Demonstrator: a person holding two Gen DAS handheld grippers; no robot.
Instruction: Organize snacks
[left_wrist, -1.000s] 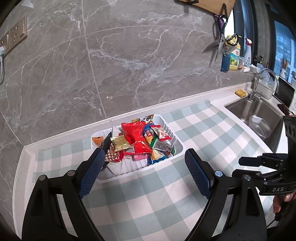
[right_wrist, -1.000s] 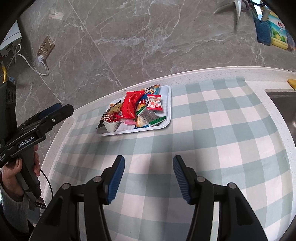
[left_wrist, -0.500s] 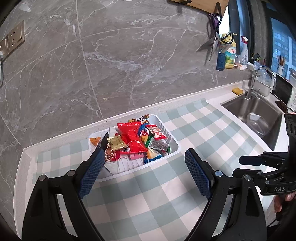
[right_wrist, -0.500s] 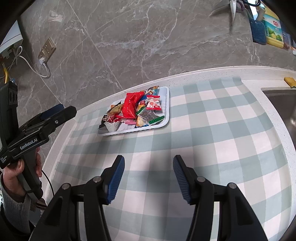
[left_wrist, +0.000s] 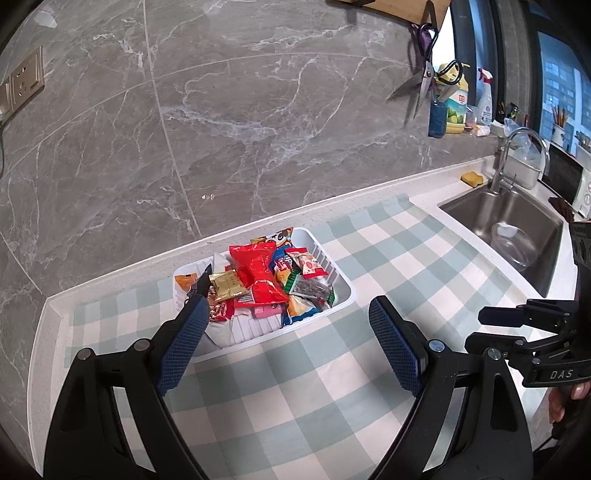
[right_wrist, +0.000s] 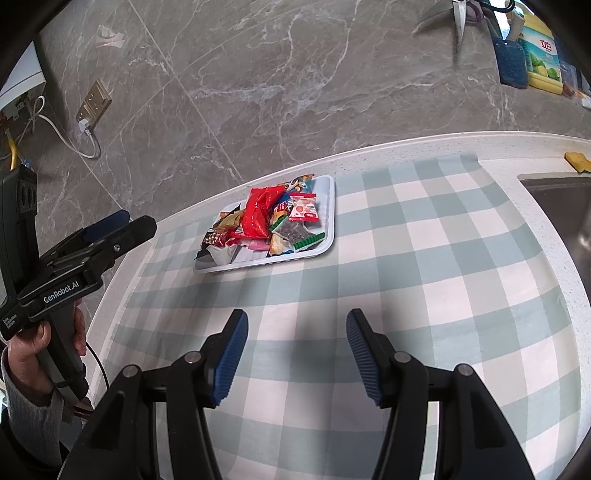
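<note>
Right, we've got both grippers up over the checked cloth (right_wrist: 424, 258), neither holding anything. Left gripper (left_wrist: 286, 343): fingers wide apart, blue pads facing each other across the gap. Ahead of them, btwn the two tips and a bit beyond, sits the white tray (left_wrist: 341, 295) piled w/ snacks. The left pad (left_wrist: 183, 345) overlaps the tray's near-left corner in view; we can't tell if it touches. On top of the pile lies a red bag (left_wrist: 258, 273), w/ a gold pack (left_wrist: 227, 290) just left of it and a small red-and-white pack (left_wrist: 306, 262) to its right.

Right gripper (right_wrist: 295, 354): fingers also spread, nothing btwn them but cloth. From here the tray (right_wrist: 328, 221) is well ahead of the tips, slightly left of the gap's centre line, red bag (right_wrist: 260, 214) plain to see. Off to the right of the fingers in the left view, a sink (left_wrist: 509, 221) w/ tap. The other gripper shows at each view's edge.
</note>
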